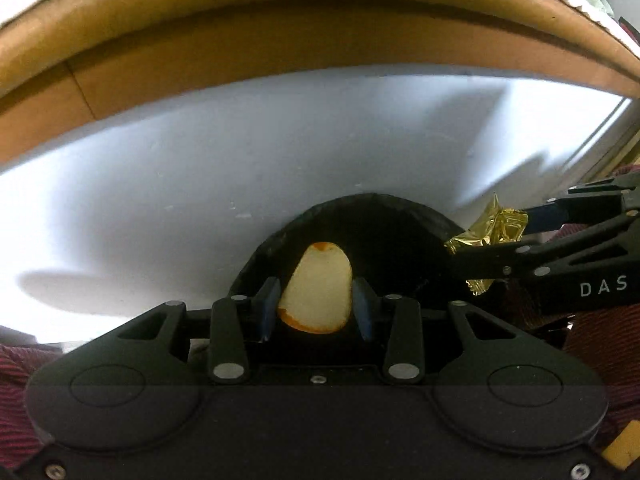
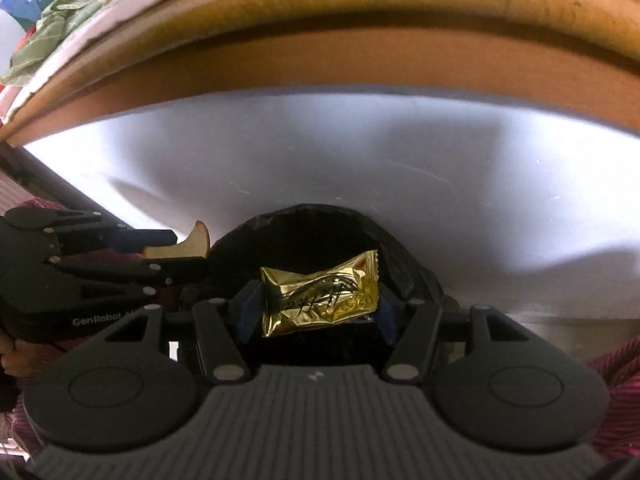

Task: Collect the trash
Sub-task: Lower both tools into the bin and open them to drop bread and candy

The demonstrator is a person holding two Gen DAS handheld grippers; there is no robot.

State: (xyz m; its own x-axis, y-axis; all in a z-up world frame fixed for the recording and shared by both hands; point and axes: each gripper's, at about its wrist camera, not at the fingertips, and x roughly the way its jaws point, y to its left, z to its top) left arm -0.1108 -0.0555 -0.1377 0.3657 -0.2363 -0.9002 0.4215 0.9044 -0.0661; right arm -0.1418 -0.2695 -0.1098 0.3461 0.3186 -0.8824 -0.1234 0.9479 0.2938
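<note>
While both grippers point steeply down over a white desk [image 1: 200, 168], each has a piece of trash clamped between its blue pads. At the lower middle of the left wrist view, the left gripper [image 1: 316, 306] has its jaws drawn fairly close together on a pale fruit slice [image 1: 318, 290] with an orange-brown rind along its top and lower edge; the pads press on both its sides. Straight beyond the slice gapes the dark round mouth of a black bin bag [image 1: 384, 220], its crinkled rim standing out against the desk. From the right edge of that view the right gripper [image 1: 496, 236] reaches in, its gold wrapper [image 1: 494, 226] hanging just at the bag's right rim. In the right wrist view the right gripper [image 2: 318, 306] sits at the lower middle with its jaws about half open, closed on the crumpled gold foil wrapper [image 2: 320, 294], which spans the gap from pad to pad and carries dark script. The bag's opening [image 2: 400, 256] lies directly behind it. At the left of this view the left gripper [image 2: 176, 246] holds the slice [image 2: 192, 244] close to the bag's left rim. A brown cardboard wall [image 2: 320, 68] runs across the top of both views, and striped red cloth [image 2: 616, 392] shows at the lower corners.
</note>
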